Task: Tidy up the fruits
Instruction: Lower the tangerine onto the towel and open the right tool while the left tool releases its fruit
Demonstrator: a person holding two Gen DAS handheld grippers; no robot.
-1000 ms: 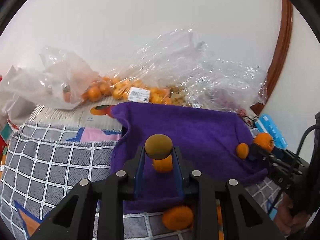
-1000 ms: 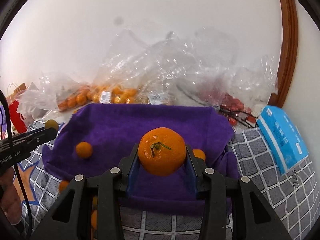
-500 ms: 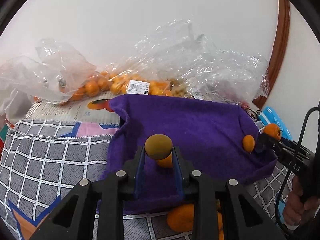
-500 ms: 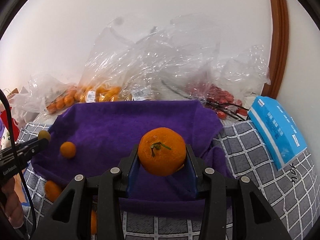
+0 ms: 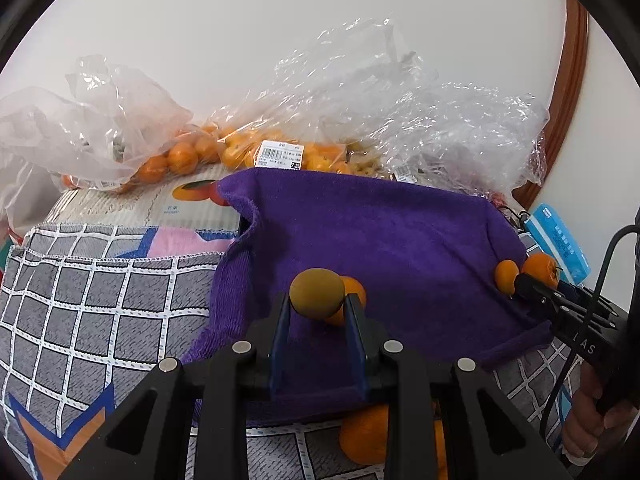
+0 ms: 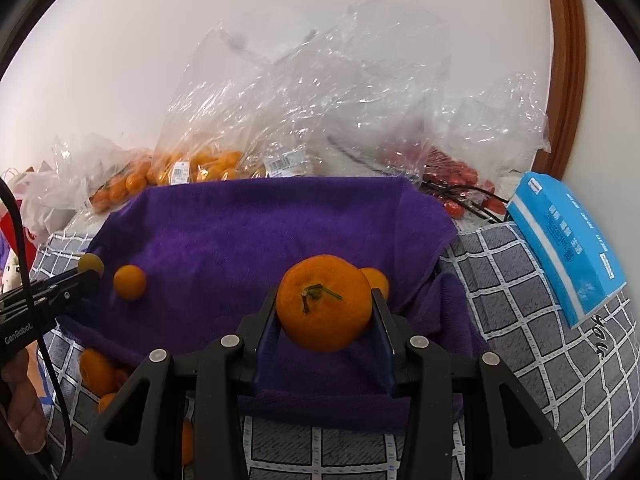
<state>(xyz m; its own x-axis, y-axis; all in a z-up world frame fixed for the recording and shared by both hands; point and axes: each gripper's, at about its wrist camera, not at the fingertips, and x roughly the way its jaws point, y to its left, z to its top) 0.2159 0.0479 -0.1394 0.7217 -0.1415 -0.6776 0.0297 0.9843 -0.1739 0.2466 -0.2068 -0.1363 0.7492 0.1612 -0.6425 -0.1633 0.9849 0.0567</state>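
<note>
Pinching between closed-in jaws: left gripper (image 5: 317, 314) a brownish fruit (image 5: 317, 294), right gripper (image 6: 325, 314) a tangerine (image 6: 324, 302).

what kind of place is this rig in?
Likely a home, not a lab: shop-labelled plastic bags of oranges against a white wall, a checked cloth, a purple towel and a wooden door frame.

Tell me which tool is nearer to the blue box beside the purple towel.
Right. The right tool, gripping a big orange, is over the towel's box-side half. The left tool, holding a brownish fruit, is over the far side from the blue box.
</note>
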